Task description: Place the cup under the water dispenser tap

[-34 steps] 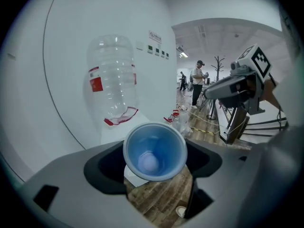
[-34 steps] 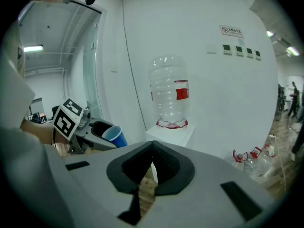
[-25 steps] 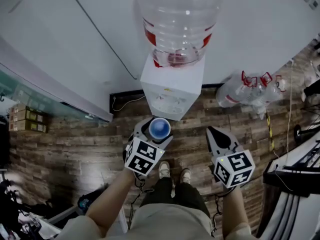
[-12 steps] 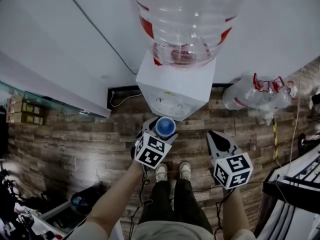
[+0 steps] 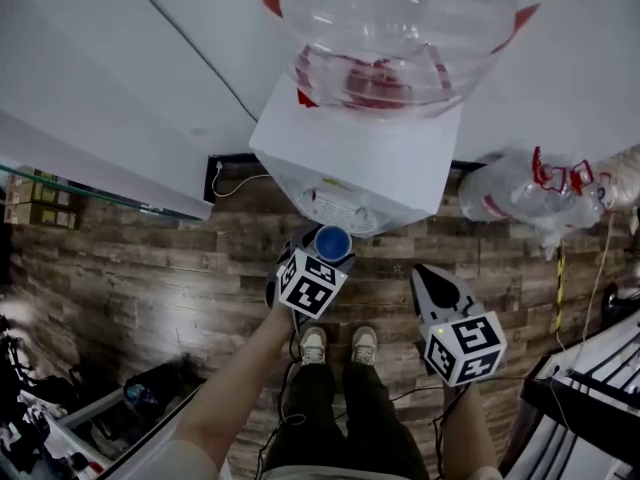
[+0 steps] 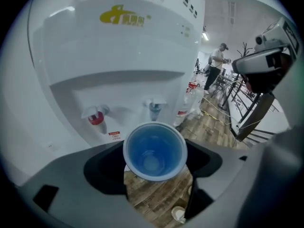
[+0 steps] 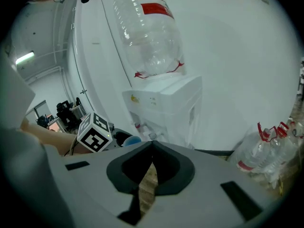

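Two grippers, one job. Your left gripper (image 5: 327,253) pinches the blue cup (image 6: 154,151) upright, mouth up, just in front of the dispenser (image 6: 128,46). The cup roughly lines up with the blue tap (image 6: 155,107) (red tap (image 6: 96,117) sits left), I'd say ready for placing. Your right gripper (image 7: 151,148) is pressed together and empty, held aside so it doesn't block. The ledge under the taps is hidden behind cup and jaws.

Tongs (image 6: 154,175) grip blue cup (image 6: 155,151) below dispenser (image 6: 118,56) taps.
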